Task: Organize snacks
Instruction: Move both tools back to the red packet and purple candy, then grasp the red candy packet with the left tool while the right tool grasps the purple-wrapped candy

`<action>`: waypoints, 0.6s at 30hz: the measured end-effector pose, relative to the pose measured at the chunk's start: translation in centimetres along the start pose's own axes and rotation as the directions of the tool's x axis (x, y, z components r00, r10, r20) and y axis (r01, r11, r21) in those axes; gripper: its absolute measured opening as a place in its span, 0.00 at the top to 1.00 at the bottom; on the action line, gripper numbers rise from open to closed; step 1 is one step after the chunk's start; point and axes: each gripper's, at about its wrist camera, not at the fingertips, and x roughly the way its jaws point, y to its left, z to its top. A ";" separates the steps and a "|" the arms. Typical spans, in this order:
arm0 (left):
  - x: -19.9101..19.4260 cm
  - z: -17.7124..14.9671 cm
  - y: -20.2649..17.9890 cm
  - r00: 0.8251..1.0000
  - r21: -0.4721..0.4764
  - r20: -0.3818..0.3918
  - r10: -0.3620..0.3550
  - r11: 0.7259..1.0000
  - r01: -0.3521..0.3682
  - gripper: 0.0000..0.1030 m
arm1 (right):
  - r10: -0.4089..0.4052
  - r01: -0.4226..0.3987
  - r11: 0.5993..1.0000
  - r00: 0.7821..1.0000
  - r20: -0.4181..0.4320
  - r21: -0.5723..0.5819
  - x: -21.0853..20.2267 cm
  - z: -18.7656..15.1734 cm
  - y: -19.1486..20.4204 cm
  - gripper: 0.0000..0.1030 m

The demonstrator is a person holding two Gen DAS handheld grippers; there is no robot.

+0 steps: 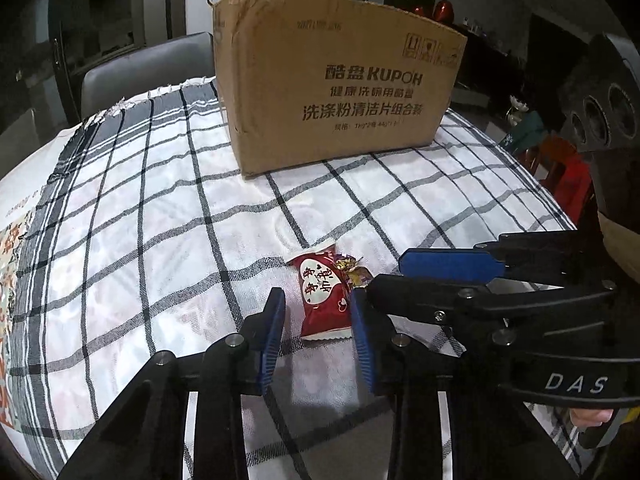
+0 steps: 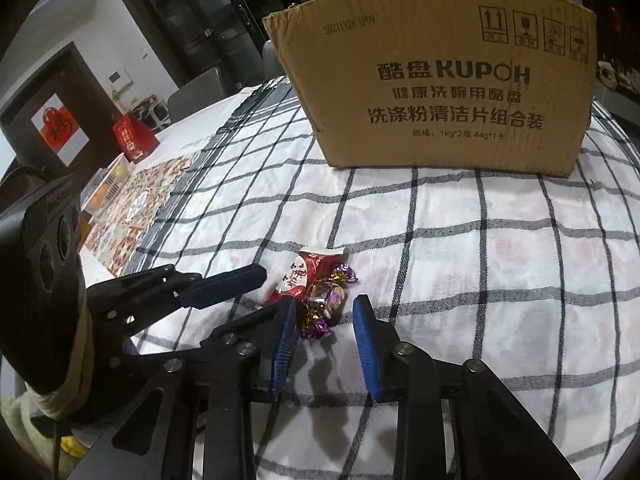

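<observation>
My left tongs (image 1: pixel 318 312) straddle the red snack packet (image 1: pixel 322 294) low in the frame's centre, pads not visibly pressing. My right tongs (image 2: pixel 326 314) stand released around the purple foil candy (image 2: pixel 322 300) touching it. On the checked surface (image 1: pixel 160 200), crowded tongs risk colliding or nudging either snack away before the cardboard box (image 1: pixel 336 92) above.

2 snacks side by side on the tablecloth (image 1: pixel 160 208) – packet (image 1: pixel 323 294) left, wrapped candy (image 2: pixel 320 300) right – box (image 1: pixel 340 92) behind
</observation>
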 end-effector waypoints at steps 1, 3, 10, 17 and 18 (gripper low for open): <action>0.1 0.0 0.1 1.000 -0.004 0.001 0.001 1.000 -0.001 0.68 | -0.001 0.001 1.000 1.000 0.000 0.001 0.1 0.0 0.0 0.70; 0.1 0.0 0.2 1.000 -0.009 0.003 0.007 1.000 -0.007 0.68 | 0.003 -0.002 1.000 1.000 -0.003 0.007 0.3 0.1 -0.1 0.70; 0.0 0.0 0.5 0.999 0.007 0.011 0.035 0.999 -0.035 0.68 | 0.006 -0.006 1.000 1.000 -0.017 0.023 1.2 0.4 -0.2 0.70; 0.4 0.4 0.4 0.999 0.010 0.009 0.034 0.999 -0.034 0.68 | -0.046 0.046 0.999 0.999 -0.010 0.029 0.8 0.4 -1.0 0.72; 0.5 0.5 0.4 0.999 0.013 0.009 0.037 0.999 -0.037 0.68 | -0.047 0.047 0.998 0.999 -0.009 0.038 0.7 0.4 -1.2 0.72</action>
